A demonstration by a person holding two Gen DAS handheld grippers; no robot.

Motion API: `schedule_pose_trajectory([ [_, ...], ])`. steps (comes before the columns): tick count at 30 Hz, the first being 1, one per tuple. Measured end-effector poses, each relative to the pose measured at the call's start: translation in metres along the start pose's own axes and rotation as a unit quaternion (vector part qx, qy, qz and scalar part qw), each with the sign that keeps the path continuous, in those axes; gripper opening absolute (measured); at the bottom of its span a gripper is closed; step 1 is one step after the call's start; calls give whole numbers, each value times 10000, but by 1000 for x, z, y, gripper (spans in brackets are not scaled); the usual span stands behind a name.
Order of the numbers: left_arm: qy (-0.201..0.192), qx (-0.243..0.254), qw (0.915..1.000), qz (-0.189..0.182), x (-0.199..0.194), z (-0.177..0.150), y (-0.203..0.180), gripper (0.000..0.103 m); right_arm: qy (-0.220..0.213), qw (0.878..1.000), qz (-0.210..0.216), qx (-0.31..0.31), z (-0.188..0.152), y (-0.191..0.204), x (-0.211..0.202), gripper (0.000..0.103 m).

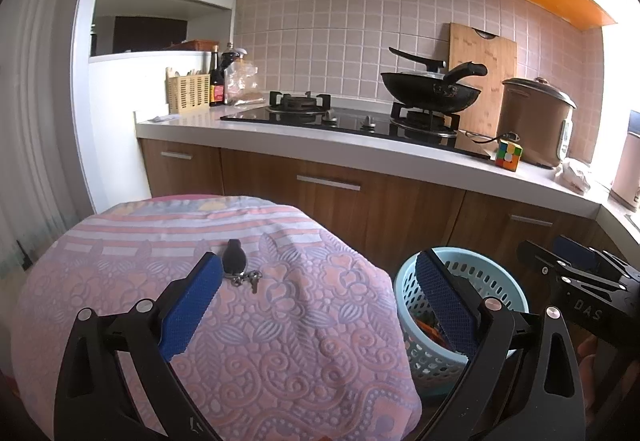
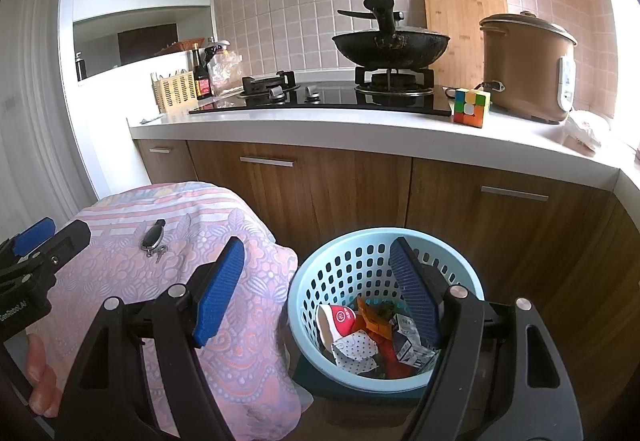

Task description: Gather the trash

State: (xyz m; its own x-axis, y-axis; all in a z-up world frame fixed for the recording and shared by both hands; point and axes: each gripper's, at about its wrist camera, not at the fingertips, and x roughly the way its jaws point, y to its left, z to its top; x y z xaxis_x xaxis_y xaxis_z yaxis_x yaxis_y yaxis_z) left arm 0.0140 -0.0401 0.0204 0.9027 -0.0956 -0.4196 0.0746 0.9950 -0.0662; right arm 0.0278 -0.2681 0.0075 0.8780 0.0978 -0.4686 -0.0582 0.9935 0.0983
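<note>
Two grippers: both level above a cloth-draped surface, neither holding anything.
Left gripper [image 1: 320,281]: fingers spread wide, nothing between the pads; car key [image 1: 234,263] lies just off its left fingertip at 11 o'clock.
Right gripper [image 2: 316,273]: fingers spread, empty, right pad over the basket rim.
Basket [image 2: 320,281]: pale blue, on the floor at 3 o'clock of the patterned cloth [image 2: 248,321].
Trash [image 2: 360,337]: paper cup, crumpled wrappers and scraps piled inside the basket.
Counter [image 2: 360,129]: colour cube [image 2: 471,106] at 9 o'clock of the brown cooker [image 2: 524,65].
</note>
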Motion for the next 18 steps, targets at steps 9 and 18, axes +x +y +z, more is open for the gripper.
schedule_pose_trajectory([
  [9,-23,-24,10000,40,-6,-2,1,95,-20,10000,-5,-3,-1,1,-3,71],
  [18,-88,-1,10000,46,-14,1,2,95,-70,10000,9,-23,0,3,-11,71],
])
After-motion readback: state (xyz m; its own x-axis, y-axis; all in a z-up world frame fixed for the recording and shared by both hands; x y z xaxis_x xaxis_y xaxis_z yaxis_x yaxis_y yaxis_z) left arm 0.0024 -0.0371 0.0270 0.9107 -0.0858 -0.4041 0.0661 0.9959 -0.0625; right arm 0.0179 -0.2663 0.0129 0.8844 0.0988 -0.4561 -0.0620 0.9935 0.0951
